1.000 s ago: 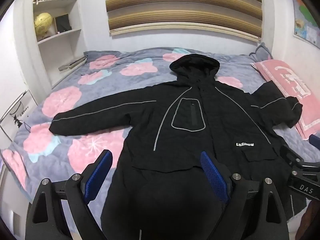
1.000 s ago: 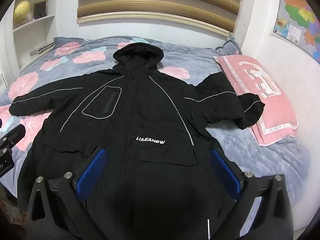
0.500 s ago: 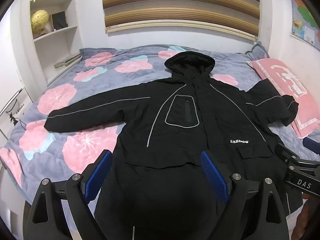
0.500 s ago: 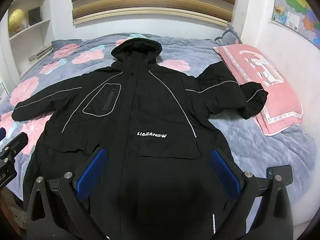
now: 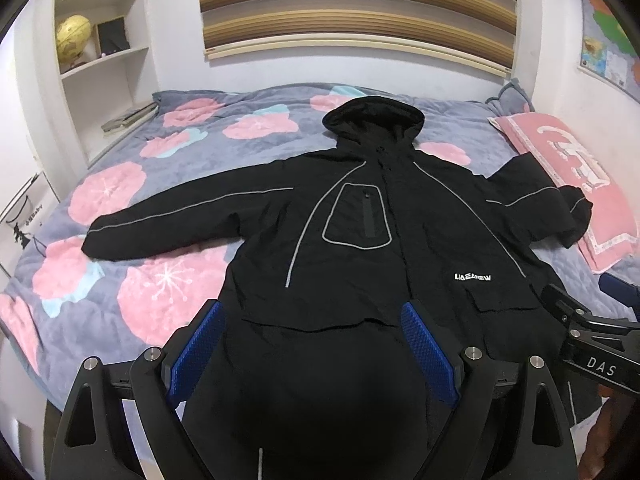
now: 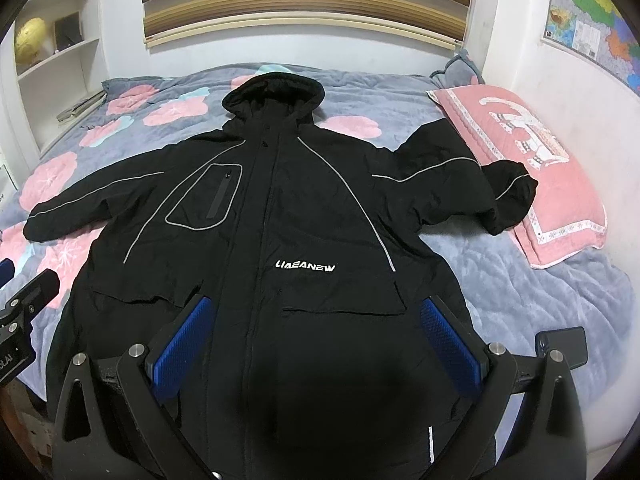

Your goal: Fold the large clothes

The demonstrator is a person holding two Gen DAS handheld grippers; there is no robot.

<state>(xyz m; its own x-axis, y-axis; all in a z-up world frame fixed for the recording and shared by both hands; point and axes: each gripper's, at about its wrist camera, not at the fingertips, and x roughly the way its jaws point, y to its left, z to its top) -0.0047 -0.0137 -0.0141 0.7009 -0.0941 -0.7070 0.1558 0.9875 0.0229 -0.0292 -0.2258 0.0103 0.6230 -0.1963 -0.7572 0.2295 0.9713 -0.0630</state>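
Note:
A large black hooded jacket [image 5: 360,240] [image 6: 288,220] with grey piping and a white logo lies face up, spread flat on the bed, hood toward the wall. Its left sleeve stretches straight out; the right sleeve [image 6: 480,188] is bent, its cuff resting on the pink pillow. My left gripper [image 5: 312,344] hovers open above the jacket's lower left hem, nothing between its blue pads. My right gripper [image 6: 320,340] also stands open, over the lower middle of the jacket. Each gripper shows at the edge of the other's view.
The bed wears a grey quilt [image 5: 120,280] with pink flowers. A pink pillow [image 6: 520,168] lies at the right by the wall. A dark phone [image 6: 562,346] rests on the quilt near the right front. White shelves [image 5: 100,60] with a globe stand at the left.
Both grippers have pulled back and risen slightly, so more of the jacket and bed shows. The jacket has not moved. Both grippers stay open.

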